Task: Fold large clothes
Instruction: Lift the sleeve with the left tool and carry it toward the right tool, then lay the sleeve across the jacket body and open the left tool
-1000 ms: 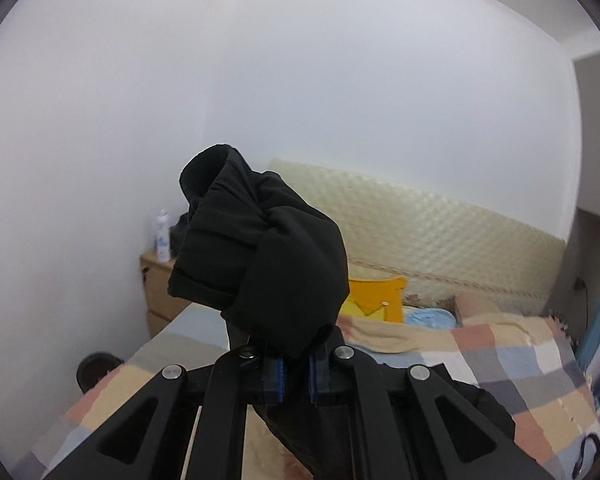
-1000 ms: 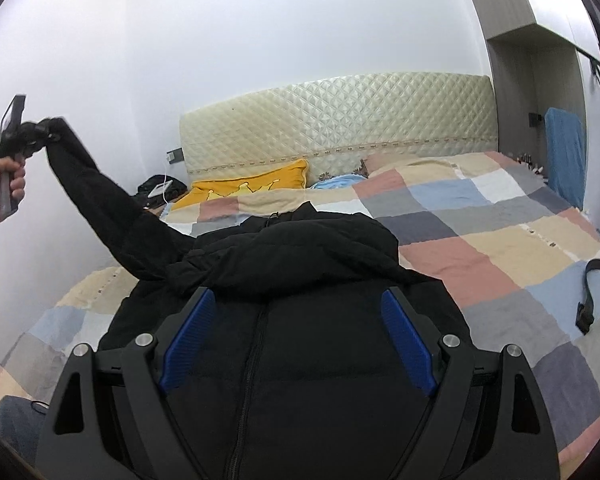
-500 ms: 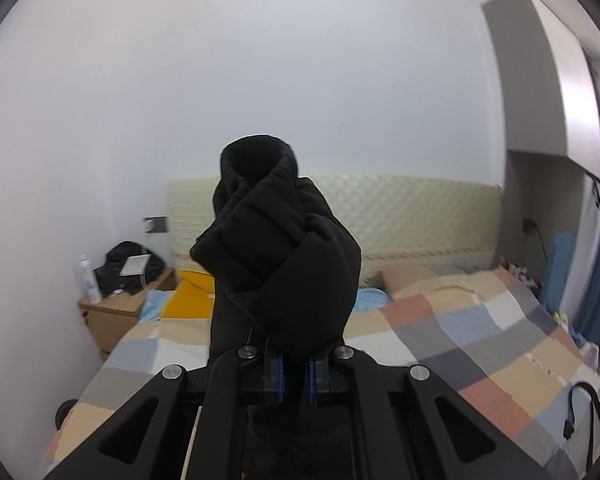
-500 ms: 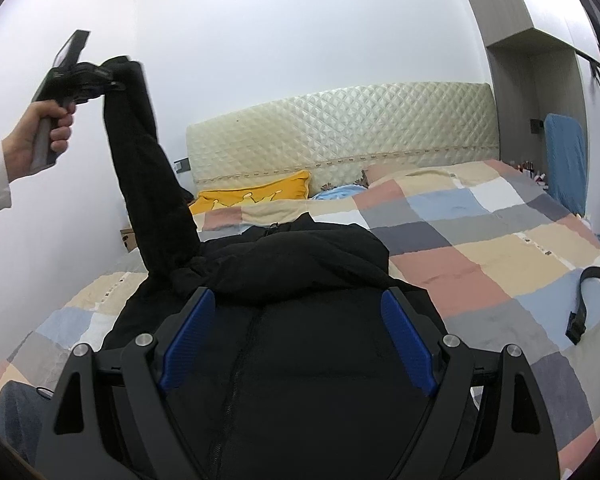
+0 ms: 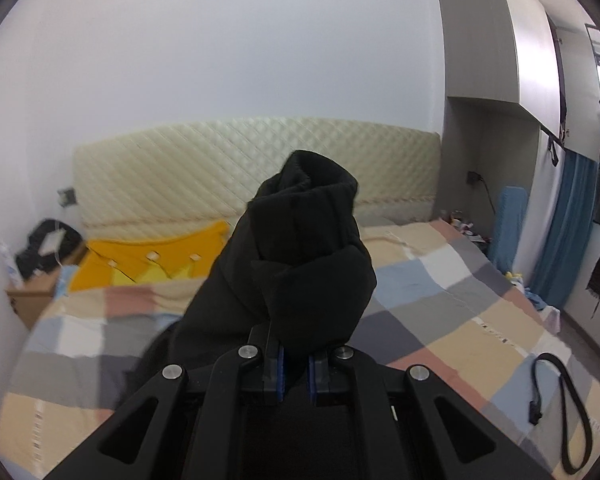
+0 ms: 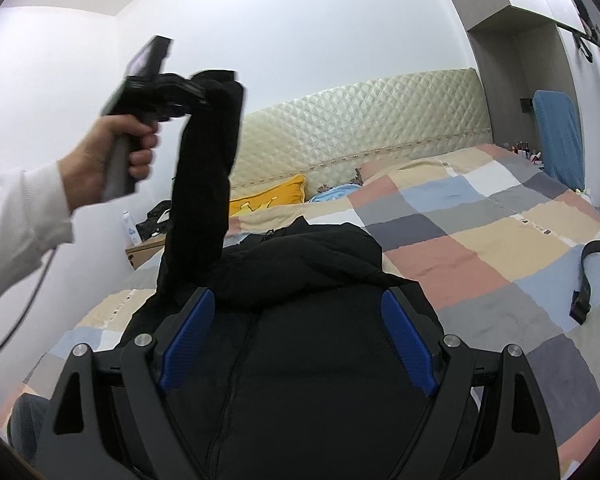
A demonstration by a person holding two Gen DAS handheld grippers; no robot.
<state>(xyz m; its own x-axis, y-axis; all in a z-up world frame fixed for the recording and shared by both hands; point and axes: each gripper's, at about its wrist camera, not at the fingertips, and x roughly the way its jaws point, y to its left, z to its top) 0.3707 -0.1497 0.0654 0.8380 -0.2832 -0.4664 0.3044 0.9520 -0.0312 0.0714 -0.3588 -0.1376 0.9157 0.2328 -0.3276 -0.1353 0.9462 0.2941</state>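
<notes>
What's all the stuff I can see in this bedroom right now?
Jacket: one, black, flat on bed, sleeve lifted.
Blanket: one, checked, covering bed.
Headboard: one, cream, quilted, against wall.
Cushion: one, yellow, near headboard.
Strap: one, black, on blanket's right.
Nightstand: one, wooden, left of bed.
Left tool: shut on sleeve cuff.
Right tool: open over jacket.
Left hand: one, holding left tool.

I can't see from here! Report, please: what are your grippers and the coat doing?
Left gripper shut on sleeve, held high. Right gripper open over coat, flat on bed. Strap lies to the right, apart from coat.
</notes>
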